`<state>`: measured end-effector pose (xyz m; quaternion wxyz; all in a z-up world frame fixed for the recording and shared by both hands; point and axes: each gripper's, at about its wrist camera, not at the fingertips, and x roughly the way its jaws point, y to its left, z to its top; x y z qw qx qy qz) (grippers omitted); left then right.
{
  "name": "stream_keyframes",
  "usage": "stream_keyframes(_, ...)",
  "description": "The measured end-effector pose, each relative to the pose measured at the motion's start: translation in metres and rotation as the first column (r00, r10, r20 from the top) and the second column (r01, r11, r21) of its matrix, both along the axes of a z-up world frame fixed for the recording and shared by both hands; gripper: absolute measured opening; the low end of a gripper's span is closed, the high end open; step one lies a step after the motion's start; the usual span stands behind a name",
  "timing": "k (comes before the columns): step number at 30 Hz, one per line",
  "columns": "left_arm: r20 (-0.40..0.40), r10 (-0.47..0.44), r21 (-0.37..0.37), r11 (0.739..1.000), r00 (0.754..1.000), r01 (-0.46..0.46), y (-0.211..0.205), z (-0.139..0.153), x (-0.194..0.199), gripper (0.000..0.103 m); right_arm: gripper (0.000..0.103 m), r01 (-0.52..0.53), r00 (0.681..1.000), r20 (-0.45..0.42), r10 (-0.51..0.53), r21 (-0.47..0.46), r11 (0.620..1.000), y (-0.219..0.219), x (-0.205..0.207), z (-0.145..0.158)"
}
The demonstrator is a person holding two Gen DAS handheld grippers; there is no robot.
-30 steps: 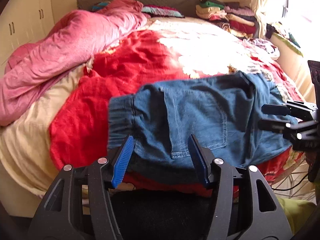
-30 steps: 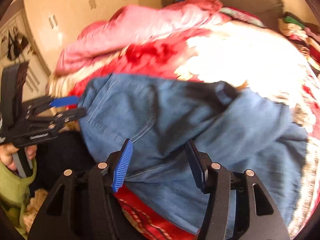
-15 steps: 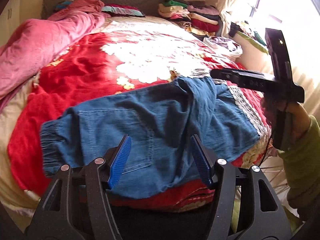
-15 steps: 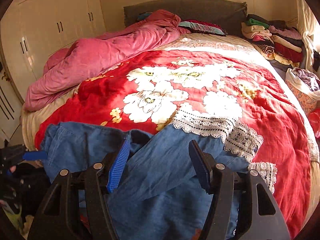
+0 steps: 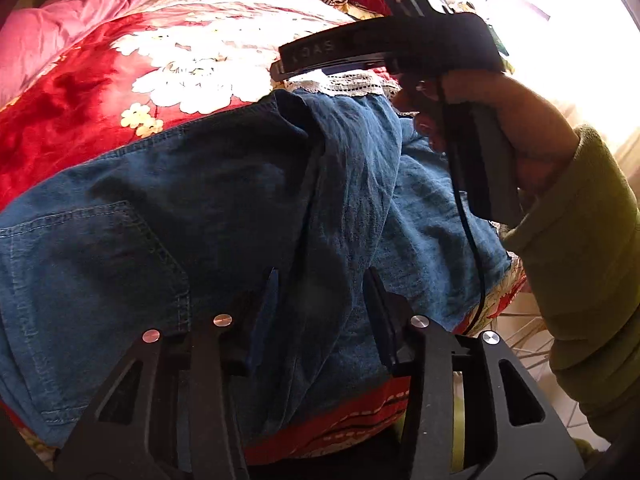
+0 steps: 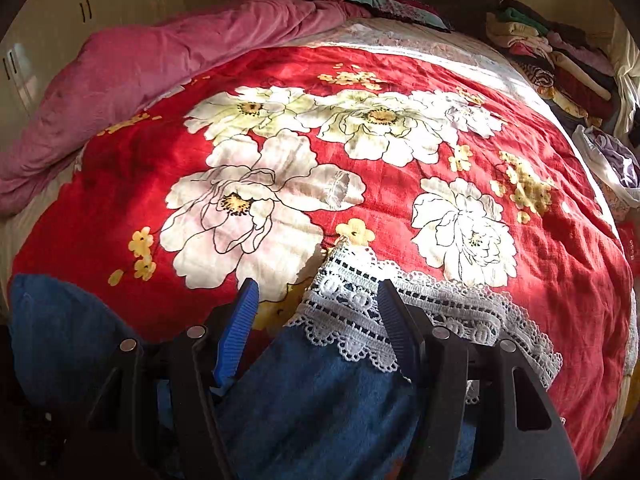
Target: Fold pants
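Observation:
Blue denim pants (image 5: 200, 200) lie spread across the near edge of a red flowered blanket (image 6: 360, 160), back pocket up. Their leg ends in a white lace hem (image 6: 360, 300). My left gripper (image 5: 320, 292) hangs low over the middle of the pants. Its jaws are closing, with a ridge of denim between them that the pads do not clearly pinch. My right gripper (image 6: 320, 312) stands open astride the lace hem, with the lace and denim (image 6: 320, 400) between its fingers. In the left wrist view, the right gripper (image 5: 280, 66) hovers over the lace (image 5: 344, 82).
A hand (image 5: 520, 128) in a green sleeve (image 5: 580, 260) holds the right gripper. A pink duvet (image 6: 160, 60) is bunched along the bed's left side. Folded clothes (image 6: 560, 52) are stacked at the far right by the headboard. Cupboard doors (image 6: 80, 8) stand beyond the bed on the left.
Both grippers have come closer and lower over the pants. The left one's jaws have narrowed around a denim ridge. The right one has travelled along the leg to the lace hem.

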<state>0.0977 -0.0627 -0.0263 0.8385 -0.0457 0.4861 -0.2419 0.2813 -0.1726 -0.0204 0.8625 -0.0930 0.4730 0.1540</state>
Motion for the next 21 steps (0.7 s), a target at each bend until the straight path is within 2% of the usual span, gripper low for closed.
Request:
stream_keyframes(5,-0.025,-0.018,0.003,1.0,1.0,0.018,-0.004,-0.009,0.006,0.034,0.059,0.04,0.998,-0.041,-0.041,-0.014,0.999,-0.005,0.021,-0.025)
stream_keyframes(6,-0.023,-0.02,0.004,1.0,1.0,0.02,-0.003,-0.009,0.006,0.034,0.045,0.04,0.998,-0.039,-0.04,-0.006,0.999,-0.008,0.022,-0.028)
stream_keyframes(7,-0.023,-0.021,-0.002,1.0,1.0,0.021,-0.002,-0.009,0.006,0.035,0.04,0.043,0.999,-0.03,-0.044,-0.006,0.999,-0.01,0.022,-0.028)
stream_keyframes(9,-0.022,-0.022,-0.012,1.0,1.0,0.022,-0.001,-0.009,0.007,0.036,0.015,0.036,0.999,-0.019,-0.036,0.034,0.999,-0.018,0.02,-0.023)
stream_keyframes(13,-0.016,-0.023,-0.022,0.999,1.0,0.022,0.003,-0.007,0.005,0.037,0.011,0.061,0.998,0.011,-0.063,0.147,0.987,-0.044,0.006,-0.004)
stream_keyframes(16,0.002,-0.021,-0.018,1.0,1.0,0.021,0.001,-0.007,0.006,0.044,0.01,0.092,0.994,0.037,-0.102,0.208,0.974,-0.068,-0.012,0.013)
stream_keyframes(21,0.025,-0.012,0.005,1.0,1.0,0.012,-0.003,-0.004,0.004,0.041,0.01,0.151,0.98,0.082,-0.182,0.292,0.945,-0.107,-0.049,0.041)
